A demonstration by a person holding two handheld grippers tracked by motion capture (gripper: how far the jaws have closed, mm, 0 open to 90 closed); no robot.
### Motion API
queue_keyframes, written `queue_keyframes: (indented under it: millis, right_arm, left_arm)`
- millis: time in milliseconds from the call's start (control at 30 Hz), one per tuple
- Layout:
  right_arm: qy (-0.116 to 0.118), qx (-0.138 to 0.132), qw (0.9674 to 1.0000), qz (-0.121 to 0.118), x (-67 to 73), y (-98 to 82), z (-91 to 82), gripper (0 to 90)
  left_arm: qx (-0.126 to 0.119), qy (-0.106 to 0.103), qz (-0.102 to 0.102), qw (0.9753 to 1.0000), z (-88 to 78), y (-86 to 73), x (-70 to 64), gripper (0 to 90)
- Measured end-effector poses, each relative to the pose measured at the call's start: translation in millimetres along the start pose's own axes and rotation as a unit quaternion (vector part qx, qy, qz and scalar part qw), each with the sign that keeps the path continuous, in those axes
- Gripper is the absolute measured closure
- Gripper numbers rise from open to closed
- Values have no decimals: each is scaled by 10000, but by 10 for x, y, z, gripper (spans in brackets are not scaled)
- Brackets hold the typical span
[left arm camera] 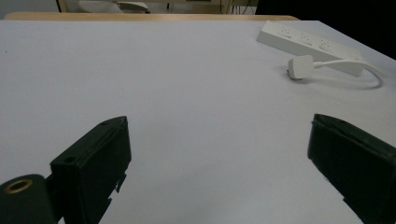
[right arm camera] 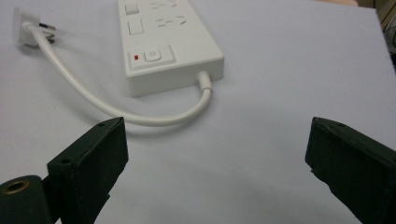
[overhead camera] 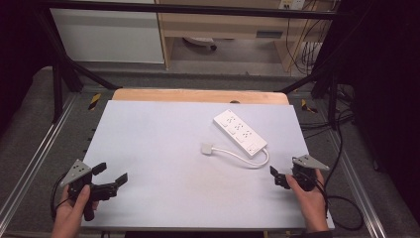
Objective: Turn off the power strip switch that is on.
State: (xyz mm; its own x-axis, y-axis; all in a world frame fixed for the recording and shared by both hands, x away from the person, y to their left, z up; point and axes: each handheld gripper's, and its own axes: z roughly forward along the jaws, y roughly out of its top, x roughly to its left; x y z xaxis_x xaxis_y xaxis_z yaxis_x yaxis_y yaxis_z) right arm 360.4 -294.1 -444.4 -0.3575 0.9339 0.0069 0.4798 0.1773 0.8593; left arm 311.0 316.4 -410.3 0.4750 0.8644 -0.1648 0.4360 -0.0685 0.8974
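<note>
Hands: both at the near edge — left gripper (overhead camera: pixel 110 174) and right gripper (overhead camera: pixel 275 177) gape wide, nothing between their jaws.
Strip: power strip (overhead camera: pixel 240 132) lies right of centre on the mat (overhead camera: pixel 163 148), its plug (overhead camera: pixel 206 148) loose beside it.
Advice: right gripper is nearest — approach low, square the jaws across the plug, pin the strip with the left.

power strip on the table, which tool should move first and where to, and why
Probably the right tool should ease forward toward the power strip. Its jaws stand open with nothing between them, and the strip's switch end and curved cord lie just ahead of it. The left tool, also open, sits far across the bare table.
</note>
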Motion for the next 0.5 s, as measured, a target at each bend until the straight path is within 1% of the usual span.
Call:
queue_keyframes:
  millis: [100, 167, 267, 333, 400, 500]
  right_arm:
    - [37, -23, 10000, -3, -3, -3, -12, 69]
    - [79, -89, 9999, 38, 9, 13, -14, 74]
    - [92, -143, 9999, 4, 11, 26, -17, 81]
    - [146, -77, 9998, 62, 5, 20, -27, 75]
    - [73, -108, 9999, 34, 8, 22, -43, 71]
    - [73, -193, 9998, 74, 18, 40, -67, 62]
  left_arm:
    - [2, 20, 24, 10000, 8, -3, 1, 60]
    - [10, 20, -5, 10000, 8, -4, 6, 60]
    - [26, -15, -37, 10000, 17, 0, 4, 61]
    - [40, -21, -5, 10000, 21, 0, -11, 60]
    - [42, -32, 7, 10000, 19, -2, -20, 60]
    - [6, -50, 19, 10000, 11, -7, -16, 60]
